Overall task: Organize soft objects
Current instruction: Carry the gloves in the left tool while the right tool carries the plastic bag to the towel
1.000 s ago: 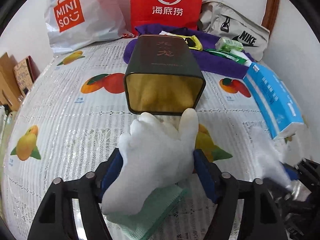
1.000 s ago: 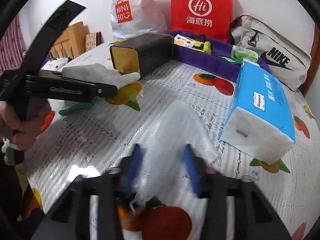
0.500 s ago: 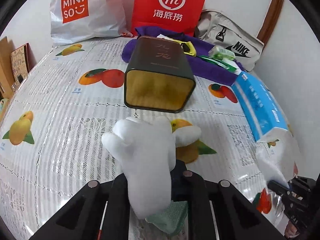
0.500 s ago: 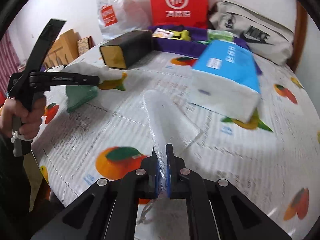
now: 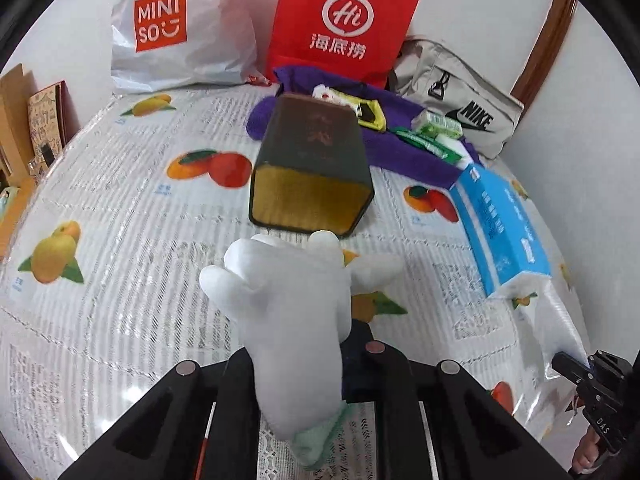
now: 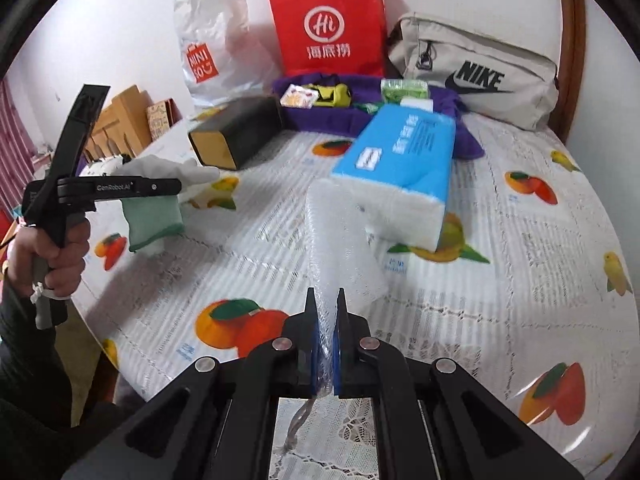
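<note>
My left gripper (image 5: 298, 364) is shut on a white glove with a green cuff (image 5: 288, 312), held above the table just in front of the open mouth of a dark tin box (image 5: 312, 172) lying on its side. The glove (image 6: 160, 184) and the left gripper (image 6: 176, 186) also show in the right wrist view. My right gripper (image 6: 325, 344) is shut on a sheet of clear bubble wrap (image 6: 336, 240), which stands up from the jaws in front of a blue tissue pack (image 6: 400, 160). The bubble wrap (image 5: 556, 320) shows at the right of the left wrist view.
A fruit-print tablecloth (image 5: 120, 208) covers the table. At the back stand a white Miniso bag (image 5: 176, 28), a red paper bag (image 5: 344, 20) and a grey Nike bag (image 5: 460, 100). A purple cloth (image 5: 400, 148) carries small packets. The table's left edge (image 6: 100, 336) is close.
Both grippers closed on their objects a second ago and have lifted them. The left glove has edged closer to the tin's mouth; the right gripper swung back toward the tissue pack.
</note>
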